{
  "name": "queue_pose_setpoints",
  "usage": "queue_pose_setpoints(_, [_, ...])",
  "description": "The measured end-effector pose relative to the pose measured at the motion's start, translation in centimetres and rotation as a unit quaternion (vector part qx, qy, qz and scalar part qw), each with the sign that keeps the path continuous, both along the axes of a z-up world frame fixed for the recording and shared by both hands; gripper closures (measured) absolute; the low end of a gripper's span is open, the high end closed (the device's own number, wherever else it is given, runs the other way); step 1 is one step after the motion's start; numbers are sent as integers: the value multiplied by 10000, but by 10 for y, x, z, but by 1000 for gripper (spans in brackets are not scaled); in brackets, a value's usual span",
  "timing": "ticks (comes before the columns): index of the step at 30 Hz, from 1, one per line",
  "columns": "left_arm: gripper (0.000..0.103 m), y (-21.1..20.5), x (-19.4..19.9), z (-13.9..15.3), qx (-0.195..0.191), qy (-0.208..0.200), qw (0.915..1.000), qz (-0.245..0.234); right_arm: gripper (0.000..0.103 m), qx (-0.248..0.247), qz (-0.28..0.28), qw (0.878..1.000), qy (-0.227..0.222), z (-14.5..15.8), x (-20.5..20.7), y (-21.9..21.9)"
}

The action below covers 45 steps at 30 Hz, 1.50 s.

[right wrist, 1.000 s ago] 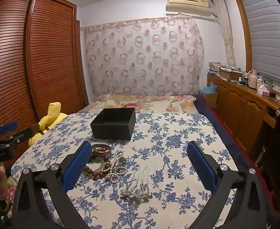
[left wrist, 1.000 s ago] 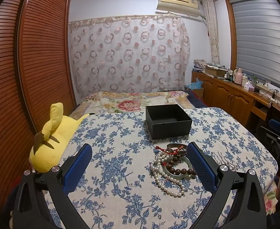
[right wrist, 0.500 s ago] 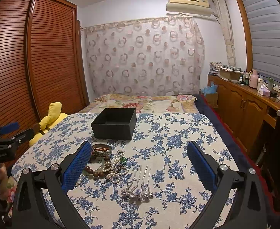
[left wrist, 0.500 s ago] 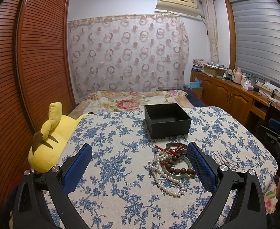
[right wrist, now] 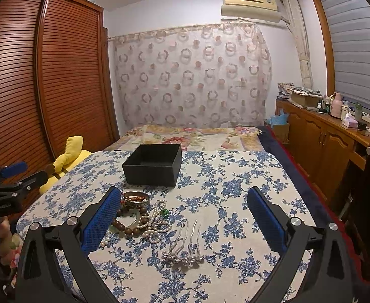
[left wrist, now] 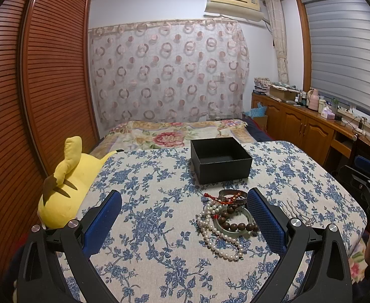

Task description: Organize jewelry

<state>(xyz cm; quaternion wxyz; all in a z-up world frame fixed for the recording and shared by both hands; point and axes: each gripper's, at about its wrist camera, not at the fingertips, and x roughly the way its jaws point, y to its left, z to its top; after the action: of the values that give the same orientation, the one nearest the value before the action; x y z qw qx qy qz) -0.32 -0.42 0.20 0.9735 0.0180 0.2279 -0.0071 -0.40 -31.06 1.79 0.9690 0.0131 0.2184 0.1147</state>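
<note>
A heap of jewelry [left wrist: 225, 217] is seen lying on the blue-flowered cloth [left wrist: 144, 202], right of centre in the lower half of the left wrist frame and left of centre in the right wrist frame. Within the heap, a white pearl strand [left wrist: 219, 242] is looped toward the lower edge, a string of dark brown wooden beads [left wrist: 237, 226] is laid across a pale green bangle [left wrist: 248, 223], and a patterned metal bangle [left wrist: 231, 195] with a red cord [left wrist: 211, 197] across it sits at the far side. A silver hair comb [right wrist: 185, 247] is found just beside the heap, at lower centre of the right wrist frame, prongs pointing away from the camera.

An open black box [left wrist: 221, 160] is placed beyond the heap, near it but not touching, upright; its visible interior appears bare.

The left gripper [left wrist: 185, 209] is held wide apart, nothing between its blue pads; its right-hand pad overlaps the heap's edge in the frame, and contact cannot be determined. The right gripper [right wrist: 185, 209] is likewise spread wide and holds nothing, its left-hand pad overlapping the heap.

A yellow plush toy [left wrist: 66, 189] is noted at the left edge of the cloth, a louvred wooden wardrobe [left wrist: 46, 88] at upper left, and a wooden cabinet [left wrist: 306, 128] at right.
</note>
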Motion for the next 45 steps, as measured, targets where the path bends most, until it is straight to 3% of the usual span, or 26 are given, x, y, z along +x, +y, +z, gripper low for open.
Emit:
queue_pose_setpoints(33, [7,-10,1,5,14,0,10000,-41,2,26,91,10000,-25,7,-3,9])
queue_pose_setpoints(45, [7,-3,15,-21,-93,323,9993,-145,2,73,309,9992,226,-14,5,-1])
